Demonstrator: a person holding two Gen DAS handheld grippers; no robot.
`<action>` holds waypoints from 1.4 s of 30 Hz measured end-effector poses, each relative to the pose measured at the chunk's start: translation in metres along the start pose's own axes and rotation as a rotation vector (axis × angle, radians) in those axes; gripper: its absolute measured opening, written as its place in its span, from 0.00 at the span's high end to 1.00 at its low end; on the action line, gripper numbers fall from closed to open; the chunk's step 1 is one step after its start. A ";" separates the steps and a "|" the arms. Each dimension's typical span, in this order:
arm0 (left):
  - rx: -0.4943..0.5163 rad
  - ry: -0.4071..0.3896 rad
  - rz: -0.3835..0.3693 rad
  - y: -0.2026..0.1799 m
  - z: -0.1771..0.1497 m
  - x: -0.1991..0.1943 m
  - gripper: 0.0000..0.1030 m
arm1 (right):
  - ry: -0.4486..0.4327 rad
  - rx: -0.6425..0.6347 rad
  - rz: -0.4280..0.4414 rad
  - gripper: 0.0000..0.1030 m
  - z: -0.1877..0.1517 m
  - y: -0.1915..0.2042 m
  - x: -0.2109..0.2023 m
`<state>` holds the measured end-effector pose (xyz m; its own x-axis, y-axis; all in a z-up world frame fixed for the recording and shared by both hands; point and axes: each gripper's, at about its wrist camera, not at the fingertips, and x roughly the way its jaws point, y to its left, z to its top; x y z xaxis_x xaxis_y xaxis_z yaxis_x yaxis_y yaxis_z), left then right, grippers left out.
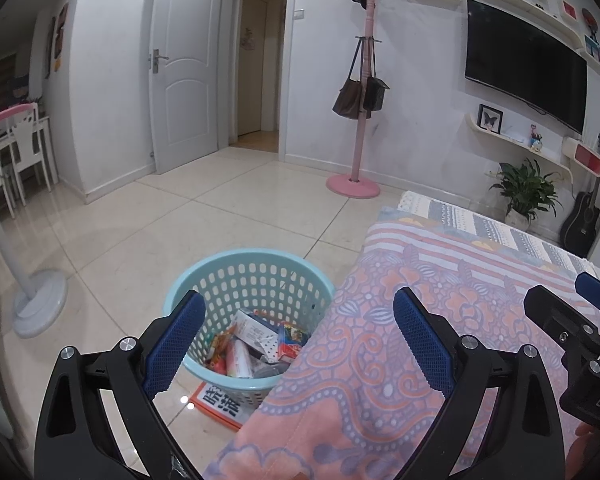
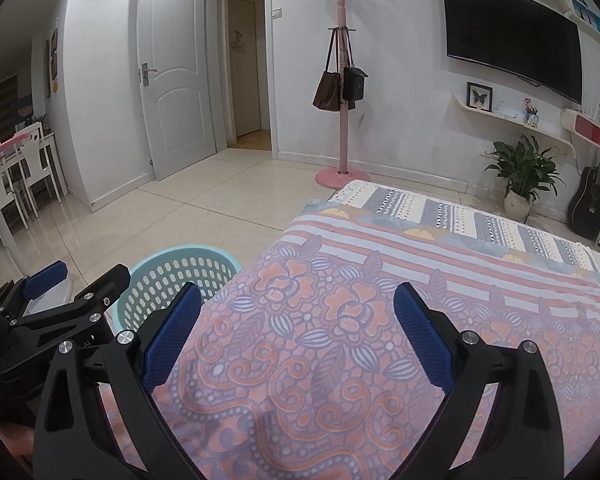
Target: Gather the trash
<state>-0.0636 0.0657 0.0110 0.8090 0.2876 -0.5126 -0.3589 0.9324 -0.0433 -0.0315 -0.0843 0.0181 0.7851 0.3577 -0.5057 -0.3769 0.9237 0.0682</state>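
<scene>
A light blue perforated basket (image 1: 204,280) stands on the floor beside the table; it also shows in the right wrist view (image 2: 172,268). It holds several pieces of trash (image 1: 256,344): small boxes, wrappers and a crumpled bag. My left gripper (image 1: 300,332) is open and empty, held above the basket and the table's left edge. My right gripper (image 2: 298,328) is open and empty above the patterned tablecloth (image 2: 340,320). Each gripper shows at the side of the other's view, the right one (image 1: 572,308) and the left one (image 2: 76,280).
A printed card (image 1: 220,400) lies on the floor under the basket. A fan stand base (image 1: 40,304) is at the left. A pink coat rack (image 1: 354,184) with bags, a potted plant (image 1: 526,192), a guitar (image 1: 580,224) and white chairs (image 1: 24,152) stand around the tiled floor.
</scene>
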 end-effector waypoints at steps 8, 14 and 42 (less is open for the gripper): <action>-0.002 0.007 -0.006 0.001 0.000 0.001 0.10 | 0.003 0.006 0.004 0.10 0.000 -0.001 0.001; -0.002 0.009 -0.013 0.002 0.000 0.002 0.10 | 0.002 -0.003 0.002 0.10 -0.001 -0.001 0.000; 0.001 0.006 -0.014 0.002 -0.001 0.002 0.10 | 0.004 -0.017 -0.005 0.10 -0.002 0.001 -0.001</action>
<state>-0.0633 0.0679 0.0092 0.8114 0.2727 -0.5170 -0.3464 0.9368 -0.0496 -0.0340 -0.0836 0.0167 0.7851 0.3527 -0.5092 -0.3815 0.9230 0.0511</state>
